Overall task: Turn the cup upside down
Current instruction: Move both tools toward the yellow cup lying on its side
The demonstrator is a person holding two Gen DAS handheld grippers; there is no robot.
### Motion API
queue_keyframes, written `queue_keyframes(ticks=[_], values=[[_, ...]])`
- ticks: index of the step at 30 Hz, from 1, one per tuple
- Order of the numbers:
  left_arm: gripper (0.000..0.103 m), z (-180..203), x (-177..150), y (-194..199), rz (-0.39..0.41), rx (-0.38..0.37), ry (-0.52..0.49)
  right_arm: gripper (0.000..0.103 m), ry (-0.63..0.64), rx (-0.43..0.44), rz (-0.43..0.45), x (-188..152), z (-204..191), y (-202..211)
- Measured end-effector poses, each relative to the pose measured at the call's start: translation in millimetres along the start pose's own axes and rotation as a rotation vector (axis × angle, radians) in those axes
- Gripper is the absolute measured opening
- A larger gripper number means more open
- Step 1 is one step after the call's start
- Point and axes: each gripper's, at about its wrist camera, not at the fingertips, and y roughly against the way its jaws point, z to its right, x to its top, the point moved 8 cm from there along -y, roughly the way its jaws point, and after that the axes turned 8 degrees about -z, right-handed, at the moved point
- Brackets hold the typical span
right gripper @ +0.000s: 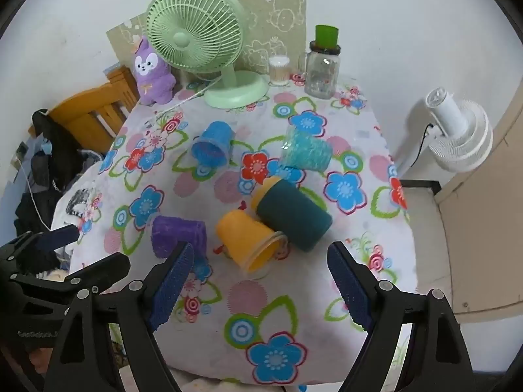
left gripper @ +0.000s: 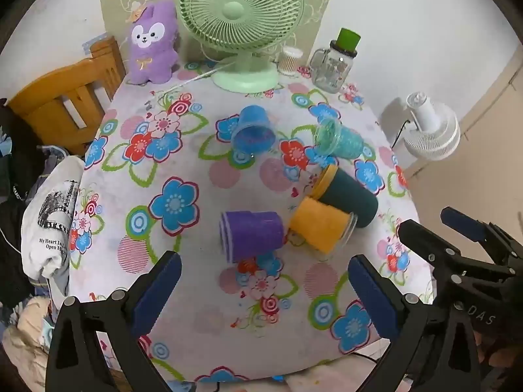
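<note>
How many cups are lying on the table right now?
5, all on their sides: blue cup far centre, teal cup to its right, dark green cup nearer, yellow cup against it, purple cup nearest. None looks hidden.

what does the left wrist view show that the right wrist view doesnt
Only the left wrist view: the white printed shirt spread at the table's left edge, and the right tool from the side.

Only the right wrist view: the floor and dark ledge right of the table, and the left tool from the side.

Both: five cups lying on their sides, purple, yellow, dark teal, blue, aqua, plus the green fan and plush.
</note>
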Motion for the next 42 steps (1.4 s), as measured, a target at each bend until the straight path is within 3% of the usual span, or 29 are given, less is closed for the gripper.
queue_keyframes(ticks=[3,9,22,42], values=[[0.103,5,3,5,0.007,0.038,-0.004,0.086,-0.018,0.032,0.016,-2,6,2],[0.103,13,3,8,0.009,-0.01,0.055,0.086,0.019,-0.006,0.028,-1,16,8],[0.103,30,-1,15,0.043,0.018,0.052,0.086,0.042,-0.02,0.029,-6,27,10],[0.103,38,-1,13,0.029,0.029,0.042,0.086,0.026,-0.023,0.015,-6,49,7]])
